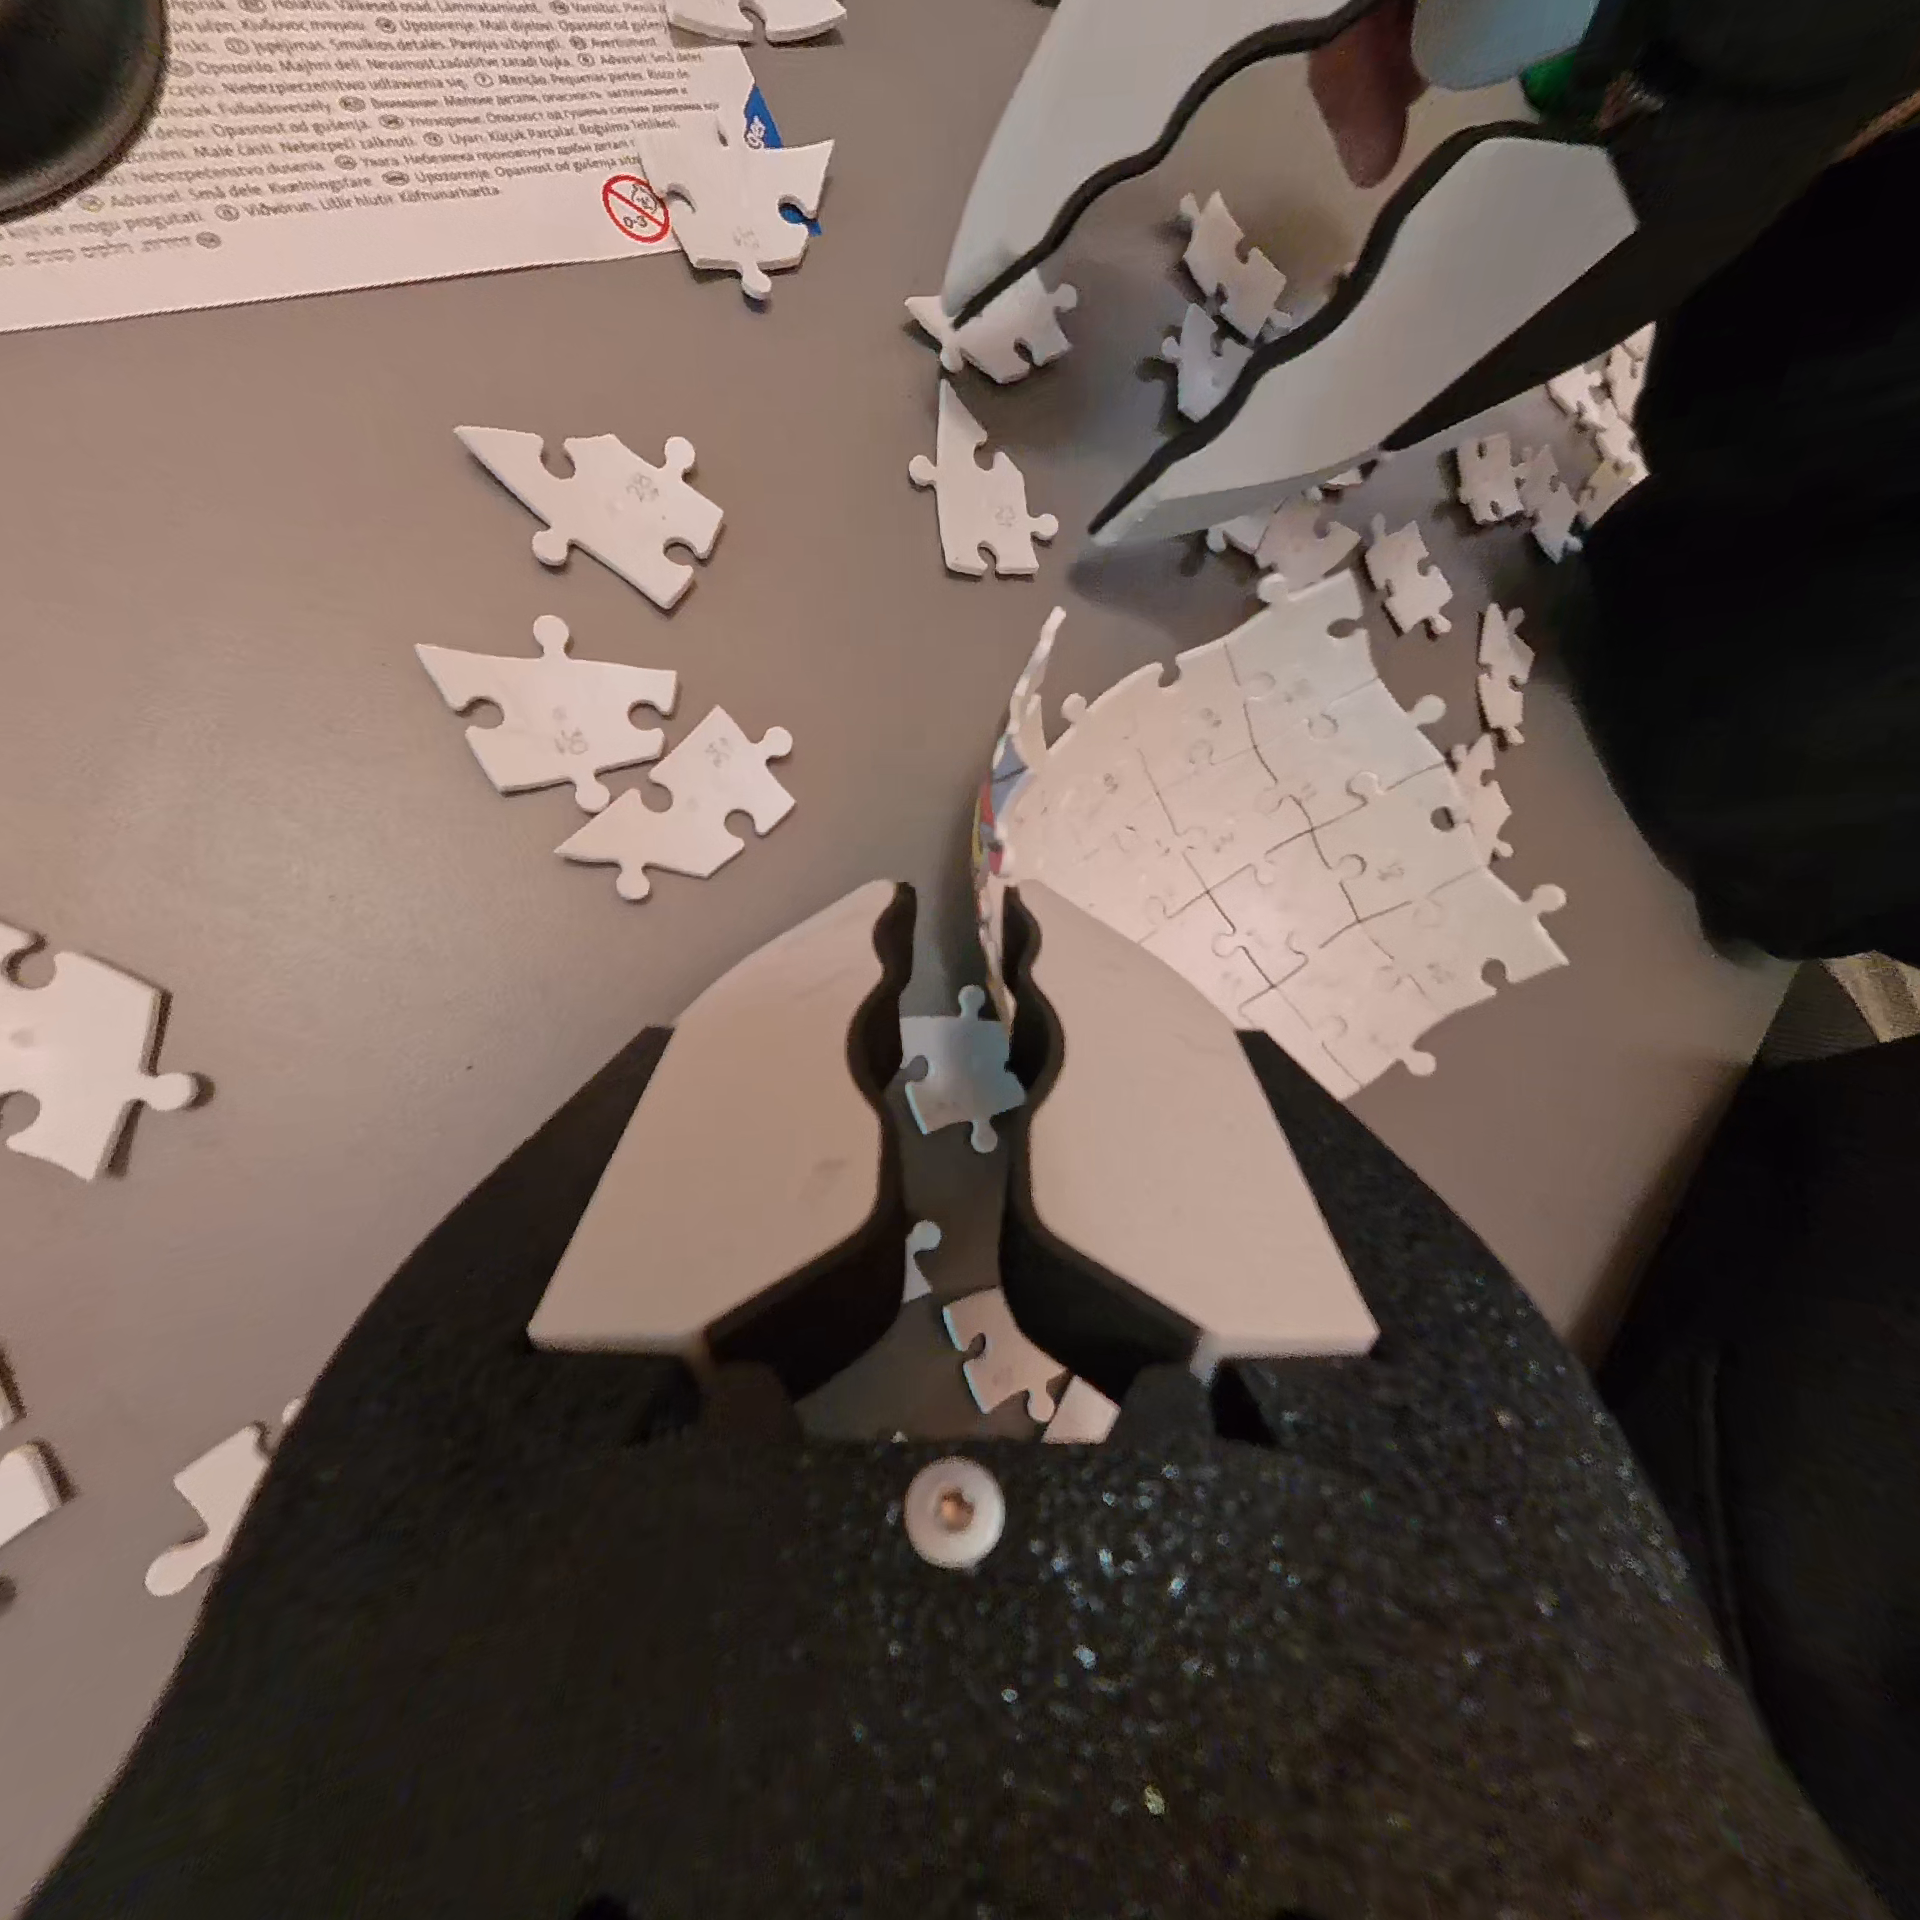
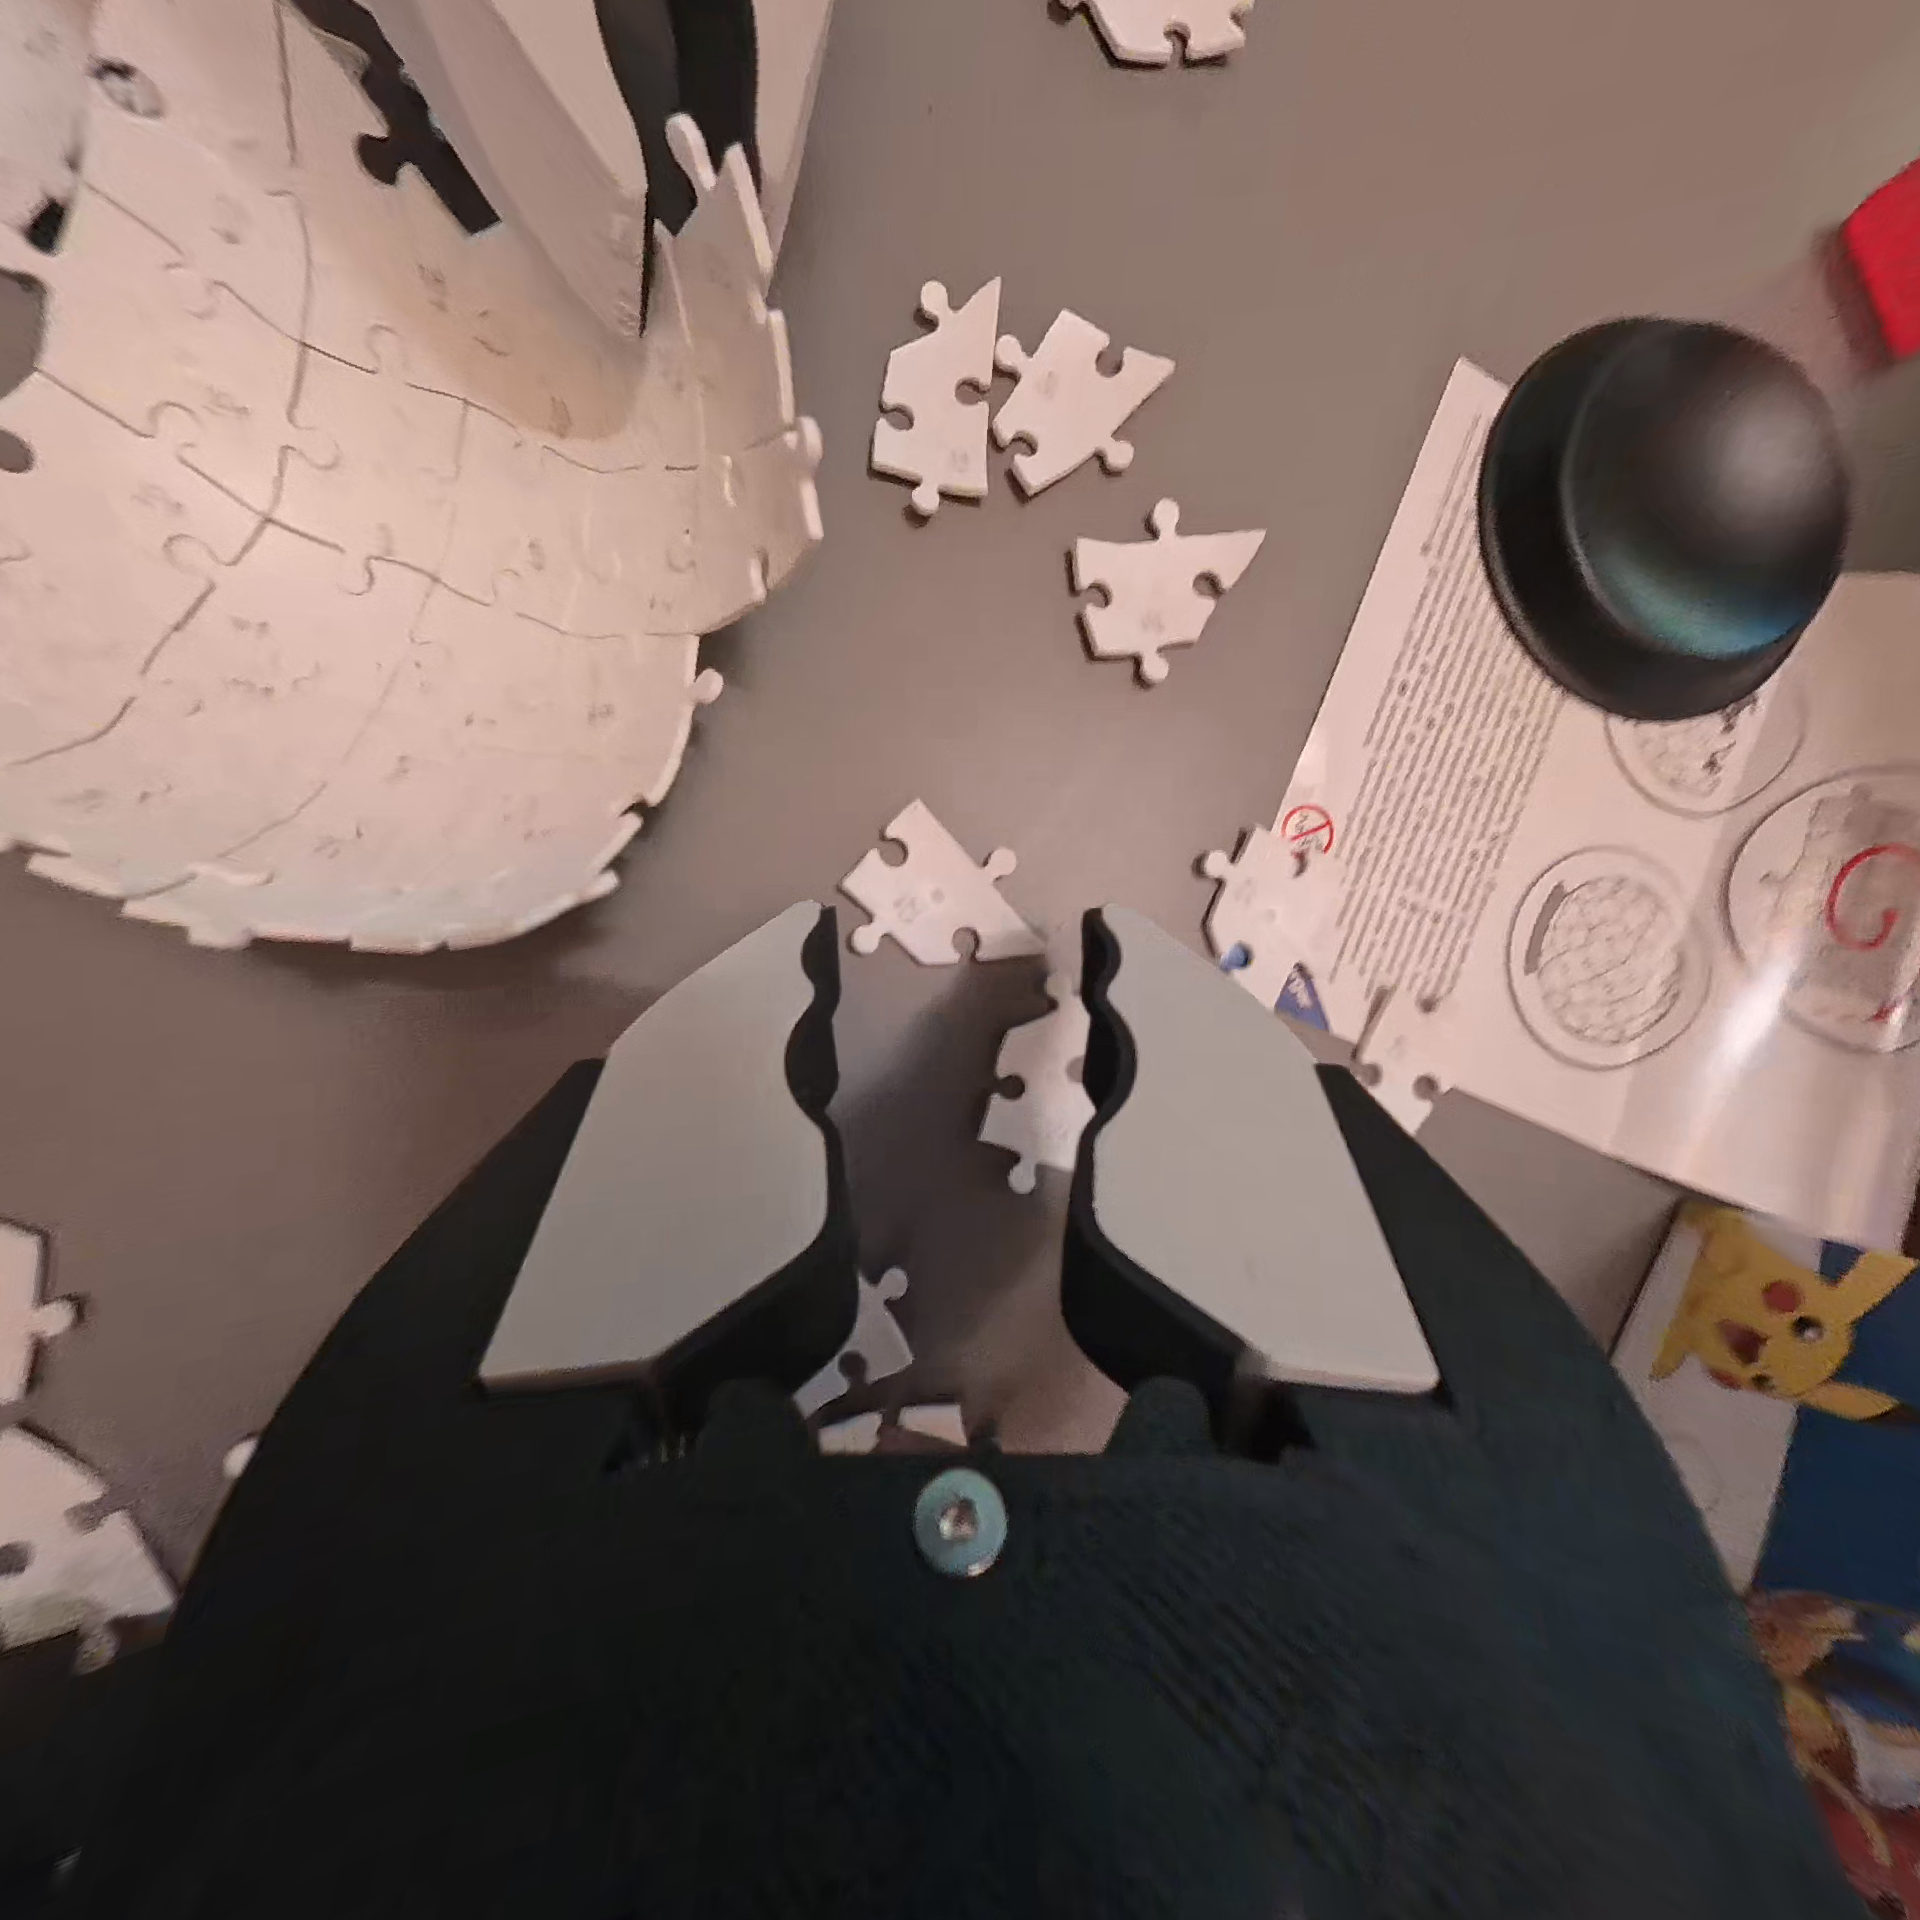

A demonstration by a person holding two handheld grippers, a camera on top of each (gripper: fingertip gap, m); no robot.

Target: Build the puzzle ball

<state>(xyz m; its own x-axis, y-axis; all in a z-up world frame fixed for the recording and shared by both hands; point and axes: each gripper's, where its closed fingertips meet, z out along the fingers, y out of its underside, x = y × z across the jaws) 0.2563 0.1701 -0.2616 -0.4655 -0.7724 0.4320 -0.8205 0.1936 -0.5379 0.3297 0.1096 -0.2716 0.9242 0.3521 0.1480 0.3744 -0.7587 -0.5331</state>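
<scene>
A: Claws, status?
B: Left claw [image 1: 961, 914] is narrowly parted astride the rim of the curved puzzle shell [image 1: 1299, 821]; can't tell if my pads pinch it. Right claw [image 2: 956, 935] is released over loose white pieces [image 2: 935, 894] on the bench [image 2: 1039, 187].
A: Beyond?
B: Instruction sheet [image 2: 1558, 935], black dome [image 2: 1662, 520].

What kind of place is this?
Probably an indoor hobby or work table: a grey tabletop strewn with white puzzle pieces, a curved part-assembled puzzle shell, and a printed instruction sheet.
</scene>
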